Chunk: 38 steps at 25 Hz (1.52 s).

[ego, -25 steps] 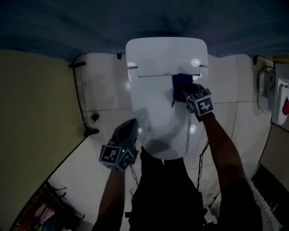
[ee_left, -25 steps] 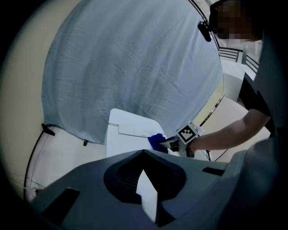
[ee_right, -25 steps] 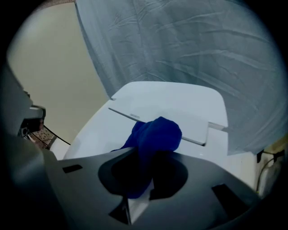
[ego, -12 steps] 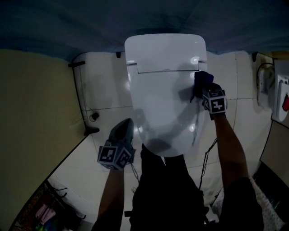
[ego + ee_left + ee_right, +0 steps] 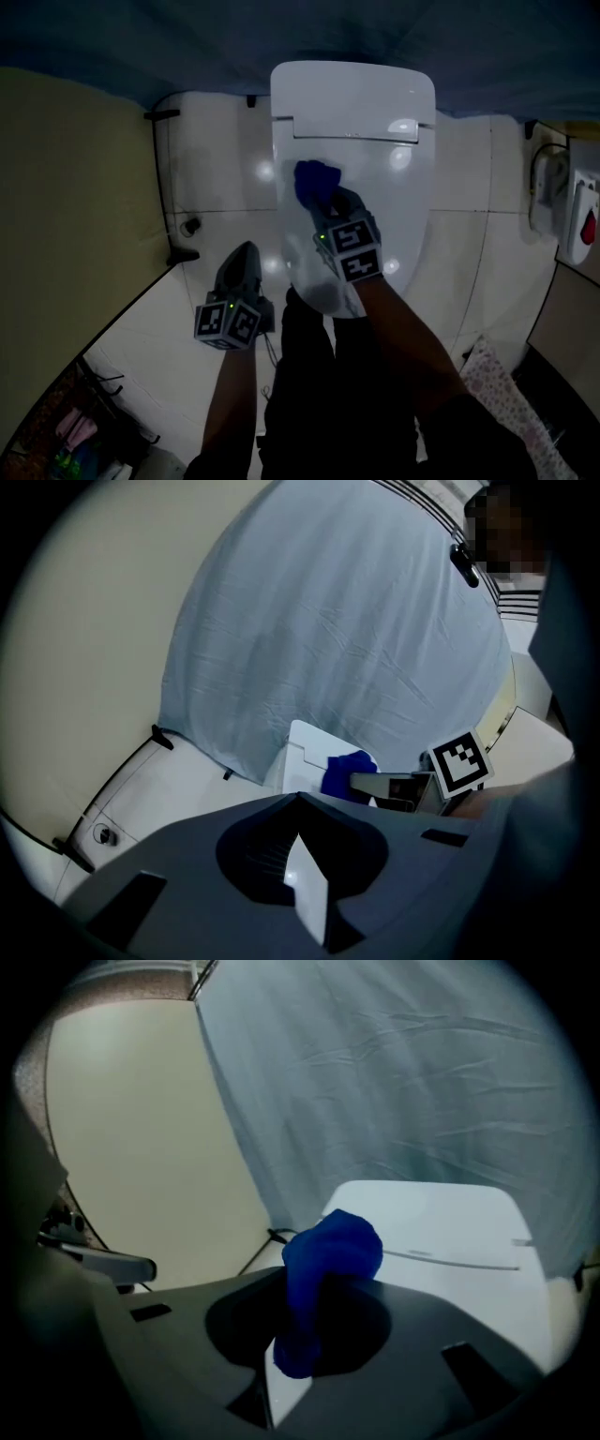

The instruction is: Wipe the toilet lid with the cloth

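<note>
Clearly the right claw point(image 5: 300, 1335) is clamped on the blue cloth point(image 5: 328, 1251). Its jaws pinch the lower part of the wad, and a rounded bunch stands out beyond the tips. In the head view that bunch point(image 5: 314, 180) rests on the far left part of the white toilet lid point(image 5: 398, 220), just near of the seam where the lid meets the tank point(image 5: 353, 89).

To wipe well, I judge that the bunch should stay ahead of the jaws, so that only fabric meets the plastic and the hard tips never scrape it. Tilting the claw down a little would flatten the wad and widen each pass. Strokes that overlap would suit, running left to right across the far band and then working nearer in rows. The right side and the near rounded edge look like the parts most easily missed. Pressure should be light and even, since the glossy lid may let the cloth skid.

Meanwhile the left claw point(image 5: 300, 874) is closed on nothing. It hangs over the pale floor point(image 5: 216, 202) to the left of the bowl, well apart from the lid, and is best kept clear there.
</note>
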Tool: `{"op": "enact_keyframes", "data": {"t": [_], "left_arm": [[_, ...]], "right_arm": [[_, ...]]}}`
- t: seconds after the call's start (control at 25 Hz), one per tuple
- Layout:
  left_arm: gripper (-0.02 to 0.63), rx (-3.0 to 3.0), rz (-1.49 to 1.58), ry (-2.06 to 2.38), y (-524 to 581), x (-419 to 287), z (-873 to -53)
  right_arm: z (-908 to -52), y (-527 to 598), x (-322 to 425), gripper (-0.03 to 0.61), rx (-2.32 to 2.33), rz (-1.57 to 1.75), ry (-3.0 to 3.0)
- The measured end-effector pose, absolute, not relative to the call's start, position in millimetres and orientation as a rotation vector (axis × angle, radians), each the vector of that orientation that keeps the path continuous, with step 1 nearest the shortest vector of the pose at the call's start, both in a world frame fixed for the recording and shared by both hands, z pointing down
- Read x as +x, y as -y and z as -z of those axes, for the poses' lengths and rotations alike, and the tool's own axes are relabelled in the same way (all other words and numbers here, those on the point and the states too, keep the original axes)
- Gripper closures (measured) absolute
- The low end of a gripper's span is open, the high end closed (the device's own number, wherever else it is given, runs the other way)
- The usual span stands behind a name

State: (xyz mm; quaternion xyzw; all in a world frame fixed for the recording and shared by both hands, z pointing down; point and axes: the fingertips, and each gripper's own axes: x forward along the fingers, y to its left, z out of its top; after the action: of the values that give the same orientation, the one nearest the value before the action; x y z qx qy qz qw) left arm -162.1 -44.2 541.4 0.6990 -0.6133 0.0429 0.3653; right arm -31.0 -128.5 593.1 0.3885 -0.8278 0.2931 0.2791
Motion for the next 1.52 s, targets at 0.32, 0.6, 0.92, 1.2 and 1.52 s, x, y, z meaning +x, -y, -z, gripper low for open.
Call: {"op": "enact_keyframes", "data": {"t": [0.32,0.6,0.92,1.2,1.52], "left_arm": [[0.617,1.691,-0.030,1.635,18.9,-170.6,-557.2],[0.617,1.736,-0.026,1.566,19.5,-134.3,-562.5],[0.617,1.816,-0.087,1.478,22.1,-89.4,-561.7],[0.617,1.833,-0.146,1.445,15.4,-80.3,-567.8],[0.617,1.798,-0.149,1.505,-4.2,-91.3,-567.3]], "right_arm": [[-669.7,77.3,-71.4,0.517,0.842,-0.953,2.079],[-686.3,72.3,19.6,0.517,0.912,-0.892,1.982],[-687.9,76.8,140.5,0.517,1.029,-0.815,1.926],[-690.4,67.7,228.3,0.517,1.148,-0.836,1.852],[-678.4,65.0,239.9,0.517,1.239,-0.868,1.797]]}}
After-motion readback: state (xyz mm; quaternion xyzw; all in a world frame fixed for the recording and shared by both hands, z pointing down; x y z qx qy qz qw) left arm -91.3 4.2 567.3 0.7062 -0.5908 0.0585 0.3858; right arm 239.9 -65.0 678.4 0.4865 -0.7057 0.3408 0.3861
